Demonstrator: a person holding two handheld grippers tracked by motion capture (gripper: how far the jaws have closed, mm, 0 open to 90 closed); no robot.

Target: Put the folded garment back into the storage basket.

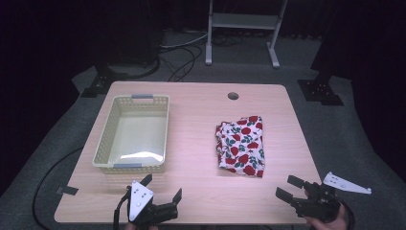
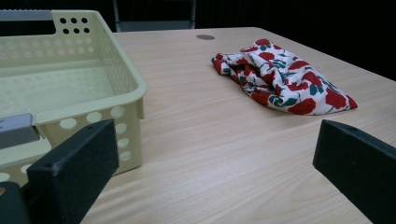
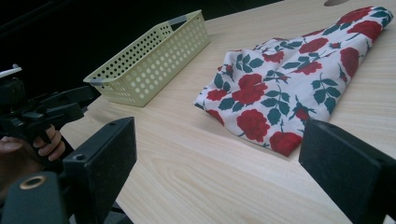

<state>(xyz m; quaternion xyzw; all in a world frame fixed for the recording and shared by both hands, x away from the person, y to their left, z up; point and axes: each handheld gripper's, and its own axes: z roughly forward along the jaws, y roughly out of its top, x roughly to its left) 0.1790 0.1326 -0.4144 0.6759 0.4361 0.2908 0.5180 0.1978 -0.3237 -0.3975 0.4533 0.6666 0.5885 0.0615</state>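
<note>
A crumpled white cloth with red roses and green leaves [image 1: 241,145] lies right of the table's middle. A pale yellow perforated basket [image 1: 134,133] with nothing in it stands at the left. My left gripper [image 1: 163,187] hovers open at the front edge, just in front of the basket [image 2: 70,88], and the cloth [image 2: 283,77] is off to its right. At the front right corner my right gripper [image 1: 289,187] is open too, its jaws pointing at the cloth [image 3: 292,79], with a short gap of bare table between. The far-off left gripper [image 3: 44,109] and the basket [image 3: 152,60] are in the right gripper view.
The light wooden table [image 1: 196,120] has a round cable hole [image 1: 233,96] at the back. A metal stand [image 1: 243,28] and cables lie on the grey floor behind the table. Dark surroundings ring the table.
</note>
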